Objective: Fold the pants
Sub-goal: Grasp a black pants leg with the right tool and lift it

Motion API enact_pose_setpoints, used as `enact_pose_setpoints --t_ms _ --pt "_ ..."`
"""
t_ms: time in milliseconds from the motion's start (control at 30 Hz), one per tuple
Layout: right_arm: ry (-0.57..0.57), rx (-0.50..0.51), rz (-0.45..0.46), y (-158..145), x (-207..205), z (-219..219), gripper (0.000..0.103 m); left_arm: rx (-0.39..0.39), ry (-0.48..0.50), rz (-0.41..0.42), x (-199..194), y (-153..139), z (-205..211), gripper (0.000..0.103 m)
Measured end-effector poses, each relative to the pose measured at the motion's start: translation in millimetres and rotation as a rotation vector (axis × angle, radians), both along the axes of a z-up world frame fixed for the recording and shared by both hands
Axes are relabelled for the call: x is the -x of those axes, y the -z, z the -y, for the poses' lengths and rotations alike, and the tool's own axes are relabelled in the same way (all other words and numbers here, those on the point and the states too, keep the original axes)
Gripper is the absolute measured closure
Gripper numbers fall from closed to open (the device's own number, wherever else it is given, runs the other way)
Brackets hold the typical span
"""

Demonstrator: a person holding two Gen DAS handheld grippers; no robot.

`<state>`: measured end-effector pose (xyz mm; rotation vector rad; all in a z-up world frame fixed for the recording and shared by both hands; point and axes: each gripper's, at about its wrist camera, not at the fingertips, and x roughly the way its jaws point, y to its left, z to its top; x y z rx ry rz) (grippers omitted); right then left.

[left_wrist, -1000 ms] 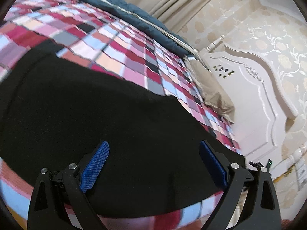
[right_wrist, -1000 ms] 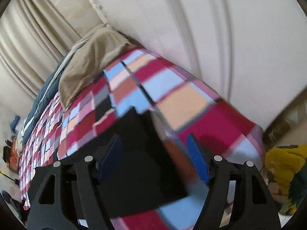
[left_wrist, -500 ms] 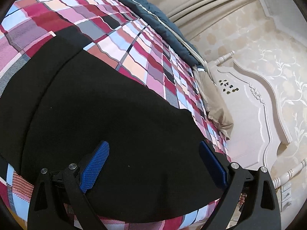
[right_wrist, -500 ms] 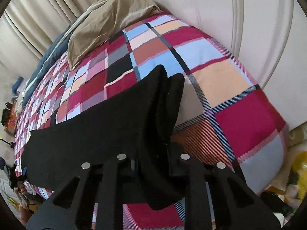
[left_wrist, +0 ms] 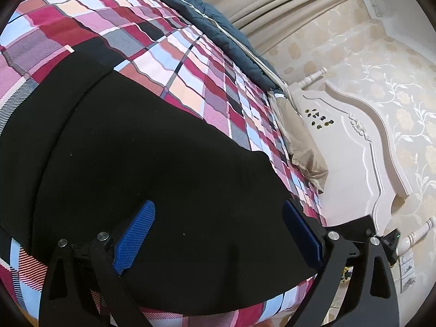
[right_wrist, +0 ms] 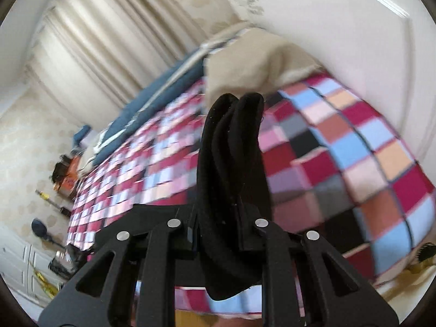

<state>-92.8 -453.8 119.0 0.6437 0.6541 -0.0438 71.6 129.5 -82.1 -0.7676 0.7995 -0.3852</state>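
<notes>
Black pants [left_wrist: 152,169] lie spread across the checked bedspread [left_wrist: 174,54]. In the left wrist view my left gripper [left_wrist: 218,234] hovers open just over the cloth near the bed's front edge, its blue pads [left_wrist: 135,235] wide apart with nothing pinched. In the right wrist view my right gripper [right_wrist: 218,226] is shut on a bunched end of the pants [right_wrist: 234,152], which stands up between the black fingers, lifted above the bed. The pads themselves are hidden by the cloth.
A beige pillow [right_wrist: 245,60] and a dark blue quilt [left_wrist: 226,32] lie along the bed's far side. A white carved headboard [left_wrist: 362,147] stands at the right. Clutter sits on the floor [right_wrist: 60,174] past the bed's far end.
The right gripper went from open over the pants' end to shut on it, then rose, lifting the cloth off the bed. The left gripper shifted slightly at first, then held still, open.
</notes>
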Motion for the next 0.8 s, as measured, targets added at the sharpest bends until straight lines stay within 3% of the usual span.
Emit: enact_pose_setpoints --t_ms 133,300,467,800 --pt "-0.093 0.016 0.026 -13 -29 -60 0.085 0.008 0.0 -0.003 -2 1 -1 0.01" --pt "-0.202 0.036 0.015 -4 -69 -138 0.085 0.014 0.002 0.003 -2 1 -2 0.01" --pt "-0.279 0.073 -0.068 31 -106 -209 0.085 0.018 0.005 0.012 0 1 -2 0.01" --pt "-0.296 0.38 -0.289 123 -151 -309 0.083 0.024 0.009 0.019 0 2 -2 0.01"
